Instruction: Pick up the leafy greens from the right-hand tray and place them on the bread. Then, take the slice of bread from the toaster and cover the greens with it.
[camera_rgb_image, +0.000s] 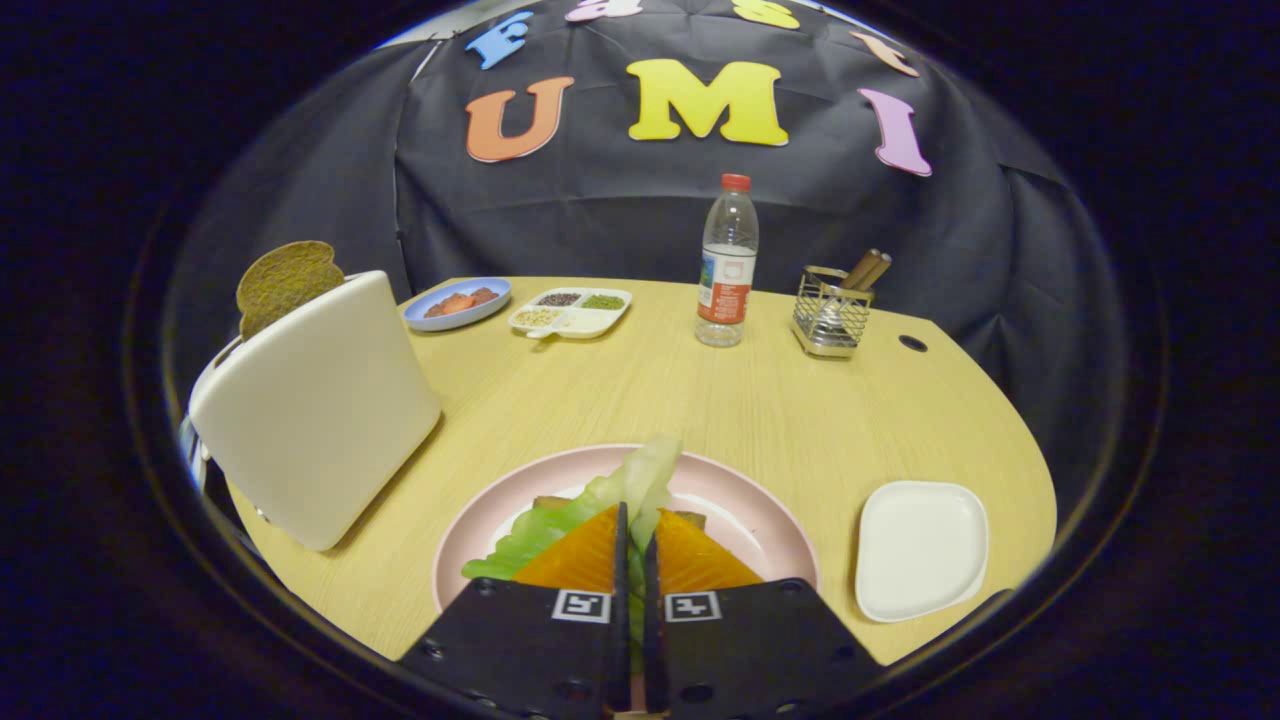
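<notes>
over the pink plate (745, 505), gripper (634, 535) clamps leafy greens (590, 505); toaster (320, 405) beside.

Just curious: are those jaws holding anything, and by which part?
Yes: the gripper pinches the leafy greens near their middle, over the pink plate.

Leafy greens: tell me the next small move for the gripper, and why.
Probably open the fingers to release. The gripper is shut on the leafy greens, which already hang over the bread on the pink plate. The toaster slice comes after.
</notes>
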